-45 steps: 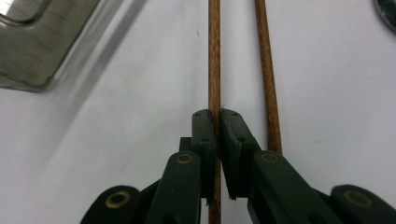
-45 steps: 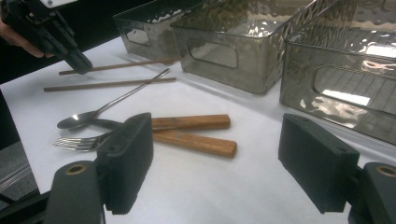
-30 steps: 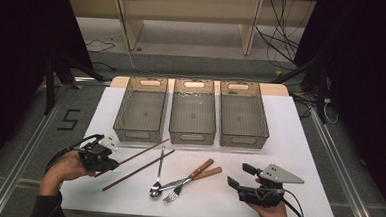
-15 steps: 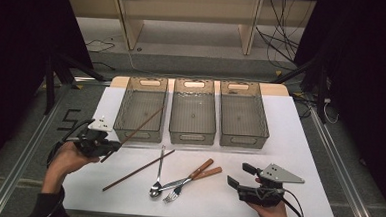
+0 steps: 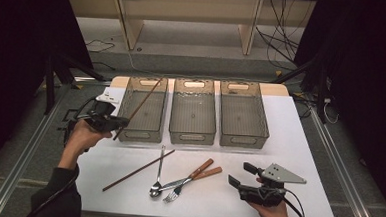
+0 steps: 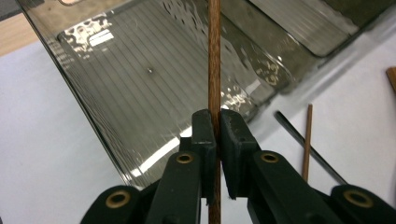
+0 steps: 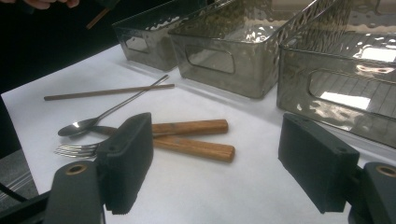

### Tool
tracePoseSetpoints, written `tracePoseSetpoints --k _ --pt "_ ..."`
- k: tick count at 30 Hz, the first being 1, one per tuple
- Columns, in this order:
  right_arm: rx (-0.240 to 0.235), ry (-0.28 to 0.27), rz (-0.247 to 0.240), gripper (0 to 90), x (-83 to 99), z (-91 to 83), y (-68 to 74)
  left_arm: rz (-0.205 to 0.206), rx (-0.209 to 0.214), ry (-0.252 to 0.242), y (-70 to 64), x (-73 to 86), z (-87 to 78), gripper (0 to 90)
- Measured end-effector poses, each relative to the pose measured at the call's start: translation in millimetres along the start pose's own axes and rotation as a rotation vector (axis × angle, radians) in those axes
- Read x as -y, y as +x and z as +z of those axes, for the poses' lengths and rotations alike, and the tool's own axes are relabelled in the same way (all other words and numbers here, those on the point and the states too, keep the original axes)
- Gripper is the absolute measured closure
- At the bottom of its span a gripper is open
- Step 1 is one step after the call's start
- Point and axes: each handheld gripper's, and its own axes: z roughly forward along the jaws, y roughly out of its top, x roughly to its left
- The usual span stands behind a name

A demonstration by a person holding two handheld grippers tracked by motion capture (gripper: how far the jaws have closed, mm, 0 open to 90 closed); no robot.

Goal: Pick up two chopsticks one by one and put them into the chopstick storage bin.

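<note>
**Chopstick lifted over the left bin**

The left gripper (image 5: 114,123) has moved up from the table toward the bins, and one chopstick (image 5: 140,105) came with it. Its jaws are squeezed tight on the stick, which slants up over the left bin (image 5: 129,133). The other chopstick (image 5: 137,170) lies on the white table (image 5: 299,144), touching the spoon (image 5: 158,174). A fork (image 5: 176,190) lies beside it. The right gripper (image 5: 238,175) rests near the front edge, its jaws wide apart and holding nothing.
</note>
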Motion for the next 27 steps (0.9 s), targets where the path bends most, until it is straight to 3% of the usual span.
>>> tracePoseSetpoints --k 12,27 --pt "-0.003 -0.001 0.004 27.1 -0.1 -0.5 0.3 -0.007 -0.06 0.032 14.6 -26.3 20.5 84.4" --pt "-0.006 -0.002 0.004 27.1 -0.1 -0.6 -0.3 -0.011 -0.105 0.074 26.8 -31.8 44.8 84.4"
